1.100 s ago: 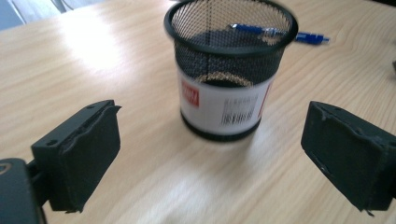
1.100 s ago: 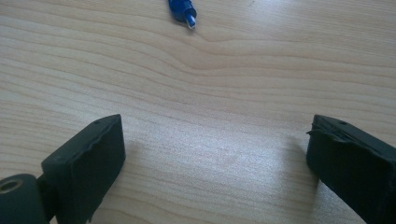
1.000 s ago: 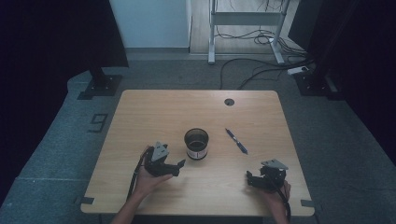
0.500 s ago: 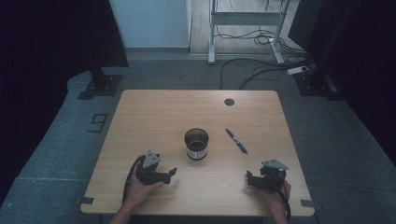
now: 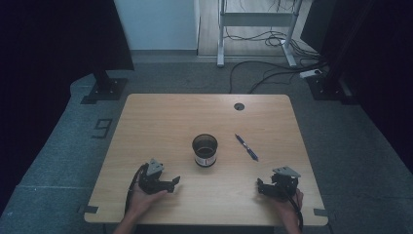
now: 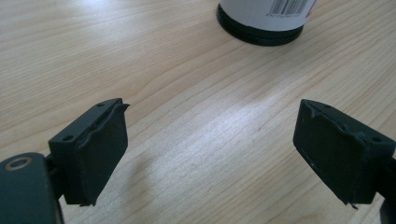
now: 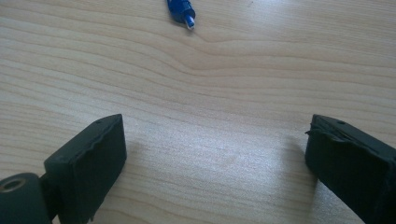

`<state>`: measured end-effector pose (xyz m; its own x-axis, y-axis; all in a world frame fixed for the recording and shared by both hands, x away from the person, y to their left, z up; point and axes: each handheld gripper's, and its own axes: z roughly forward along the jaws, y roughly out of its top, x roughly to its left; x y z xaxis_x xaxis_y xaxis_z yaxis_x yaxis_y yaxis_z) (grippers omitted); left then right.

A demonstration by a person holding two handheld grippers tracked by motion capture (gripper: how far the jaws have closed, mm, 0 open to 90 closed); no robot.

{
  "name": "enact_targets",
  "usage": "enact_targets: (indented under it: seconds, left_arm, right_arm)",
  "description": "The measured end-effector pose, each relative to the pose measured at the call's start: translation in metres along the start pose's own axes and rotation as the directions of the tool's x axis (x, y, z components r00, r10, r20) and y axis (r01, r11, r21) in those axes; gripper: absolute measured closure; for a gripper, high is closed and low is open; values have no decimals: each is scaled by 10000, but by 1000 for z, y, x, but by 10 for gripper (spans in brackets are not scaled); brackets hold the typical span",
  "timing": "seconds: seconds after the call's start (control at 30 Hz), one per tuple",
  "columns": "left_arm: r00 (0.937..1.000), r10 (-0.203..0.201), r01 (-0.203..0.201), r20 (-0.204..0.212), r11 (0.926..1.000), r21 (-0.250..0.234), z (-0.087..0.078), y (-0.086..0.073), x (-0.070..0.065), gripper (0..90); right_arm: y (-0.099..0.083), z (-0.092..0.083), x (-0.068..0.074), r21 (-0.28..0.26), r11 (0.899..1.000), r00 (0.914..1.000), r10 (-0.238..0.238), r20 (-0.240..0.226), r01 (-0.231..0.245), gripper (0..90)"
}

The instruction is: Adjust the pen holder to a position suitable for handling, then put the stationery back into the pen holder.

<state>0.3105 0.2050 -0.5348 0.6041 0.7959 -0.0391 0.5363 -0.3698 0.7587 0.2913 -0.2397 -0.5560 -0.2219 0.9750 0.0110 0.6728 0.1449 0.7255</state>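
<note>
A black cup (image 5: 205,151) with a white label stands upright at the middle of the wooden table (image 5: 160,117). A blue pen (image 5: 247,147) lies to its right. My left gripper (image 5: 174,182) rests near the front edge, left of and nearer than the cup, held in a hand. It is open with nothing between its jaws. In the left gripper view the cup's base (image 6: 261,21) sits ahead of my left gripper (image 6: 212,149). My right gripper (image 5: 260,187) rests at the front right, open and empty. The pen's tip (image 7: 183,10) lies ahead of my right gripper (image 7: 215,158).
A round cable hole (image 5: 238,106) sits near the table's far edge. Dark floor surrounds the table, with stand bases (image 5: 103,90) at the far left and cables (image 5: 272,73) beyond the far edge. A marking "9" (image 5: 102,128) is on the floor at the left.
My left gripper has drawn back from the cup, toward the front edge and a little to the left. The right gripper, cup and pen have not moved.
</note>
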Motion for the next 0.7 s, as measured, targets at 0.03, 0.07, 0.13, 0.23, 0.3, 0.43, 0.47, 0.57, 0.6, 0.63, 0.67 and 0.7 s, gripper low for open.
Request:
enact_targets:
  seconds: [0.03, 0.07, 0.13, 0.23, 0.3, 0.43, 0.47, 0.57, 0.6, 0.63, 0.67, 0.7]
  left_arm:
    - [10000, -50, 50, -14, 10000, -22, 0, 0, 1, 101]
    - [10000, -51, 51, -16, 10000, -21, -1, 0, 1, 101]
    - [10000, -55, 55, -11, 10000, -53, -2, 0, 2, 101]
    - [10000, -44, 44, 12, 10000, -78, -2, 0, 2, 101]
    - [10000, -25, 26, 55, 9999, -99, -2, 0, 2, 100]
    - [10000, 3, -2, 66, 10000, -66, 0, -1, 2, 101]
    - [10000, -16, 16, 45, 10000, -52, -1, -1, 2, 101]
    - [10000, -94, 94, 21, 9999, -108, -2, -1, 3, 107]
    - [9999, -118, 119, 14, 9998, -128, -2, -1, 4, 107]
    - [9999, -118, 119, 14, 9998, -128, -2, -1, 4, 107]
    - [9999, -99, 97, -123, 9998, -192, -2, -1, 4, 114]
    - [9999, -99, 97, -123, 9998, -192, -2, -1, 4, 117]
  right_arm:
    - [0, 0, 0, -1, 10000, 10000, 1, -1, -1, 48]
    - [0, 0, 0, -1, 10000, 10000, 0, 0, 0, 48]
    - [0, 0, 0, -1, 10000, 10000, 1, 0, -1, 48]
    - [0, 0, 0, -1, 10000, 10000, 0, -1, 0, 47]
    - [0, 0, 0, -2, 10000, 10000, 2, 1, -2, 48]
    - [0, 0, 0, -21, 10000, 10000, -15, -25, 15, 56]
    - [0, 0, 0, -38, 10000, 10000, -44, -61, 43, 65]
    - [0, -1, 0, -141, 9997, 9995, -210, -215, 207, 102]
    - [0, -1, 0, -171, 9995, 9992, -283, -285, 278, 113]
    - [0, -1, 0, -171, 9995, 9992, -283, -285, 278, 113]
    - [0, -1, 0, -187, 9991, 9987, -382, -328, 376, 121]
    - [0, -1, 0, -187, 9991, 9987, -382, -328, 376, 121]
